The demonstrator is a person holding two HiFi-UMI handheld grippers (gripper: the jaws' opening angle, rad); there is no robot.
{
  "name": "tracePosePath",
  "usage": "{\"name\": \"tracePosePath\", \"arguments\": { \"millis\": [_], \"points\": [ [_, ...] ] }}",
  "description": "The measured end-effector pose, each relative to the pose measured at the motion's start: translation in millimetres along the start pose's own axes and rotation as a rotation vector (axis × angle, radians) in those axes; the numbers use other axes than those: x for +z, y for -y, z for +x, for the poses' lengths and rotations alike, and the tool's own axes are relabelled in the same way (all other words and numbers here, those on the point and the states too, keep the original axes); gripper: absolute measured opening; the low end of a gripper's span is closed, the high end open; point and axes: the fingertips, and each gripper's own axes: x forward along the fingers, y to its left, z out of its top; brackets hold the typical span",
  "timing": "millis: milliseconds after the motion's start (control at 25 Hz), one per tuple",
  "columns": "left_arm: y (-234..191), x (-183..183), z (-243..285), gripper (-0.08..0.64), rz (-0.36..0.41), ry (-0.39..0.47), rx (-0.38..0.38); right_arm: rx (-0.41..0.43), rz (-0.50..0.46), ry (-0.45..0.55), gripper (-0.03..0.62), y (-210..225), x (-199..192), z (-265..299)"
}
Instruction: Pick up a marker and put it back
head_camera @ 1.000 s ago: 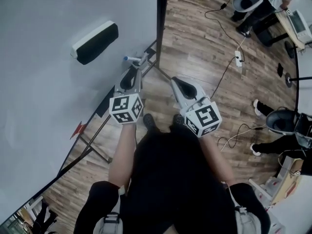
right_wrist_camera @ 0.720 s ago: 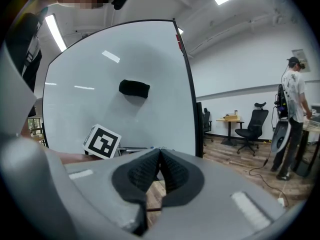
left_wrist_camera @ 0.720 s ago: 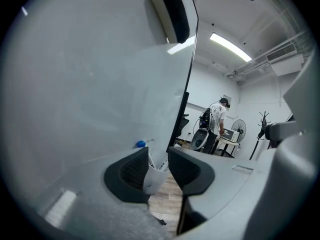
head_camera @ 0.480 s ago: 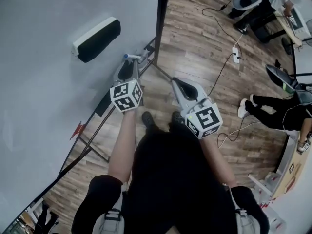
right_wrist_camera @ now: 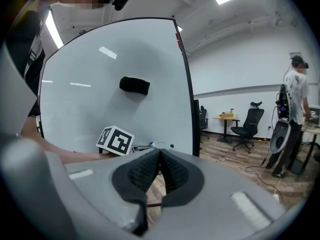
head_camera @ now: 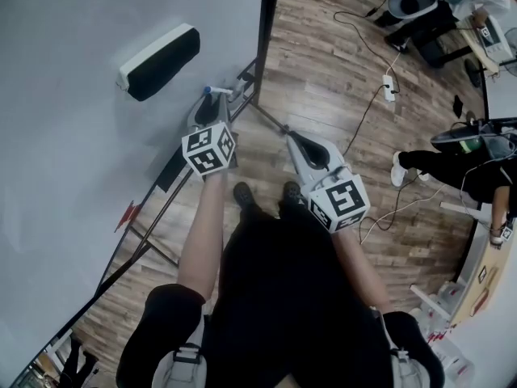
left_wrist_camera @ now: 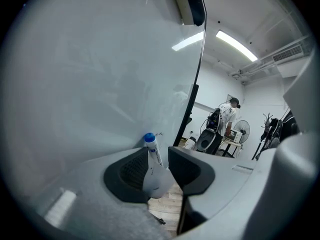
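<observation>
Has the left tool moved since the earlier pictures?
Yes. In the head view the left tool has moved toward the eraser, up to the marker. Its jaws have just been opening, with the marker between them.

We see a large white whiteboard panel (head_camera: 73, 184) with a smooth, glossy face that mirrors the ceiling lights. It is edged by a thin black frame (head_camera: 263, 47) of satin finish, metal by the look of it. At the far left, the block eraser (head_camera: 159, 61) shows a hard white plastic back over dark, matt felt. The white plastic marker with a blue cap (left_wrist_camera: 153, 151) looks smooth and faintly shiny. The brown plank floor (head_camera: 323, 79) is grained wood with a low sheen. On the right gripper (right_wrist_camera: 160, 153) we see matt grey plastic shells and black ribbed, rubbery pads (right_wrist_camera: 138, 172).
</observation>
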Motion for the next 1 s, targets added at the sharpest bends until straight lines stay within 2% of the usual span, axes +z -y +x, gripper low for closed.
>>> {"name": "tracePosePath", "arguments": {
  "millis": [320, 1000],
  "points": [
    [-4, 1, 9, 0.112, -0.024, -0.015, 0.049, -0.014, 0.004, -0.008, 0.002, 3, -3, -5],
    [-6, -2, 8, 0.080, -0.025, -0.034, 0.078, -0.014, 0.019, 0.005, 0.002, 13, -4, -10]
  ]
}}
